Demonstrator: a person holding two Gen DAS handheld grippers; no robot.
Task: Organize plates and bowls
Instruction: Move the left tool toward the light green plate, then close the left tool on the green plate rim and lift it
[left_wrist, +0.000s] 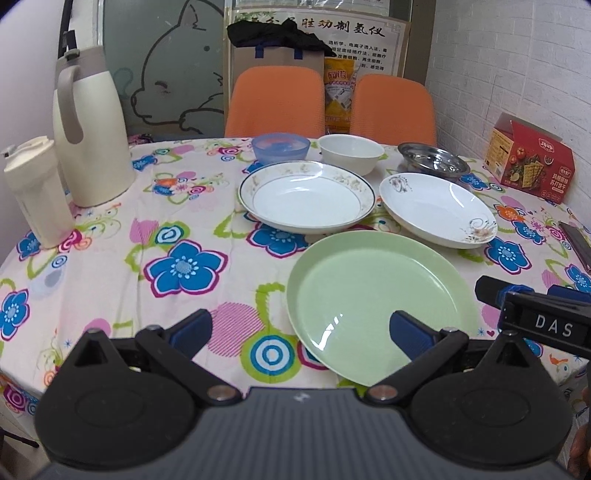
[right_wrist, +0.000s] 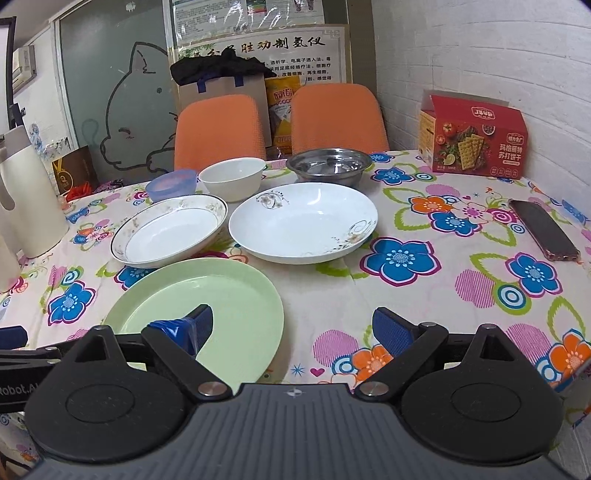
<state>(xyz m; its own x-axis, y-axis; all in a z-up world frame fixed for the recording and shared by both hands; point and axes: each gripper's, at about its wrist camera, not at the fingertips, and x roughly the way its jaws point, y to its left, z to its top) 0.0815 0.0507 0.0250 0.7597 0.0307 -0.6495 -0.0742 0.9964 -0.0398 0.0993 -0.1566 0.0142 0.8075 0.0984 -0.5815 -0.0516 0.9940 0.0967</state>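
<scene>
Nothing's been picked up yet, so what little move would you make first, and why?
Probably ease the right gripper forward to the rim of the green plate. Both grippers are open and empty, and that plate lies nearest, flat and apart from the two white plates behind it, with three bowls at the back. It looks largest, so a likely stack base.

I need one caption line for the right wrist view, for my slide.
Open right gripper above a green plate, with two white plates and three bowls behind.

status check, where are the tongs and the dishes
Left tongs open, empty. Right tongs open, empty. Green plate nearest, untouched; nothing stacked. Path clear.
</scene>
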